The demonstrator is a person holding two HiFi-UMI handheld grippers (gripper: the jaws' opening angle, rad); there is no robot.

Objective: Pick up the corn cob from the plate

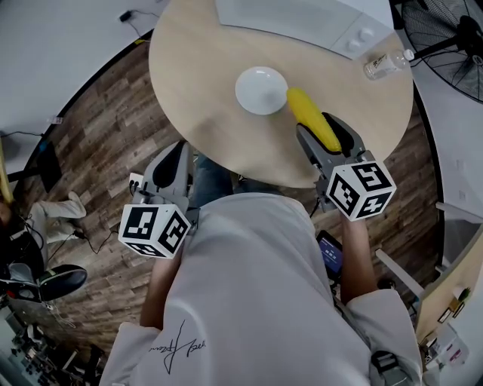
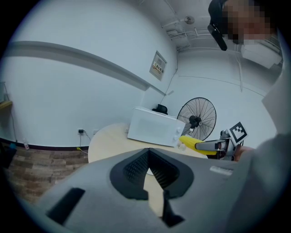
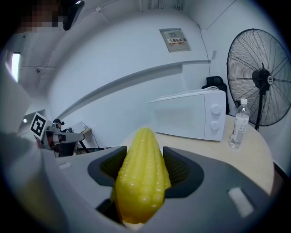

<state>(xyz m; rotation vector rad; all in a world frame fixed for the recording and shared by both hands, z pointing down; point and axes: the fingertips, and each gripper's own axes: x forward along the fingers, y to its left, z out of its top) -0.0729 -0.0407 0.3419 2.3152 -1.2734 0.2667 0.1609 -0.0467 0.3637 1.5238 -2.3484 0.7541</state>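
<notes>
A yellow corn cob (image 1: 309,113) is clamped between the jaws of my right gripper (image 1: 321,127), just right of the empty white plate (image 1: 261,90) on the round wooden table (image 1: 196,75). The right gripper view shows the corn cob (image 3: 142,177) filling the gap of the right gripper (image 3: 143,159), tip pointing away from the camera. My left gripper (image 1: 172,162) hangs off the table's near edge, shut and empty. In the left gripper view the left gripper (image 2: 148,152) has its jaw tips together, and the corn cob (image 2: 193,144) shows at the right.
A white microwave (image 1: 302,22) stands at the table's far side, with a water bottle (image 1: 385,64) beside it. A black floor fan (image 1: 445,30) is beyond the table at the right. Wood-pattern floor and cables lie to the left.
</notes>
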